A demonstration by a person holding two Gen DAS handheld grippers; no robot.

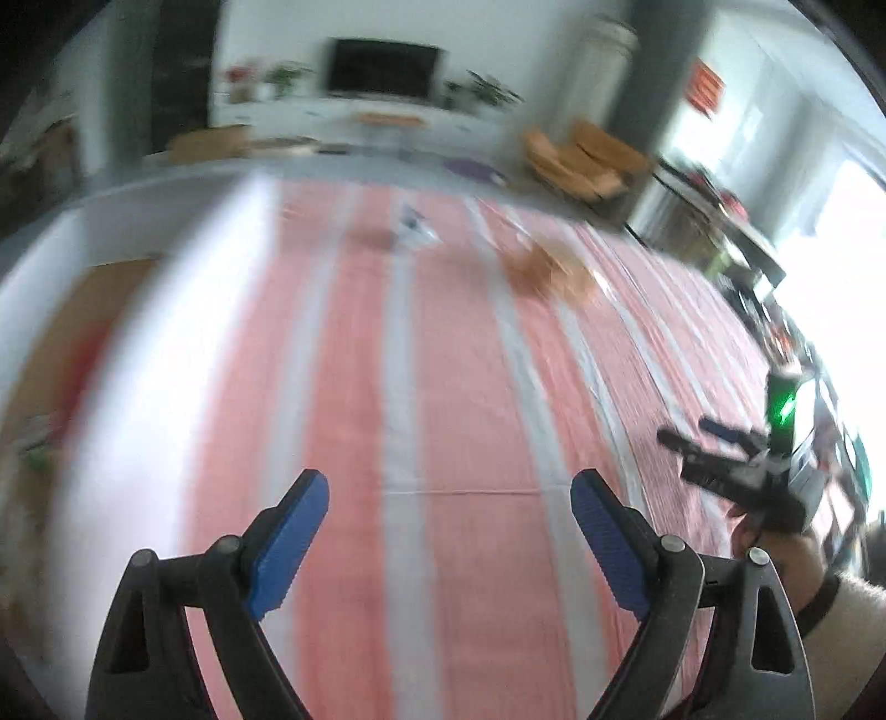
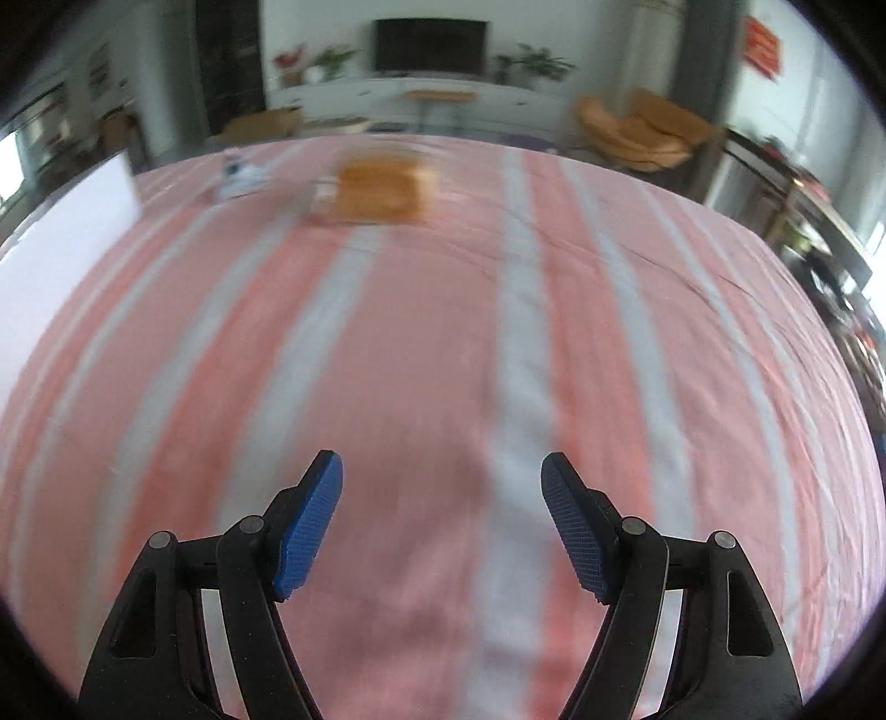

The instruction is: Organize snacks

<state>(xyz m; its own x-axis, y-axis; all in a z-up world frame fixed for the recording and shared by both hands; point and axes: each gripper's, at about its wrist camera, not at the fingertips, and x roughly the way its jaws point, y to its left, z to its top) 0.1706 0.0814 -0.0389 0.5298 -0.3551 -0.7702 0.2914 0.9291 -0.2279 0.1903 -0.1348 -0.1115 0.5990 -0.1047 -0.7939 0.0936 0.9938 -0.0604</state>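
Observation:
Both views are blurred. An orange snack pack point(image 1: 545, 271) point(image 2: 382, 188) lies far back on the pink-and-white striped cloth point(image 1: 459, 387) point(image 2: 432, 332). A small white-and-blue packet point(image 1: 412, 227) point(image 2: 238, 174) lies to its left. My left gripper point(image 1: 451, 479) hangs open over bare cloth, with nothing between its blue pads point(image 1: 288, 543). My right gripper point(image 2: 443, 459) is also open and empty above the cloth. In the left wrist view the right gripper point(image 1: 692, 433) shows at the right edge, held by a hand point(image 1: 786, 559).
A white-walled box point(image 1: 111, 232) point(image 2: 72, 221) with a brown inside stands at the left edge of the cloth. Beyond the table are a TV point(image 2: 431, 44) on a white cabinet, plants, an orange chair point(image 2: 637, 133) and cluttered shelves at the right.

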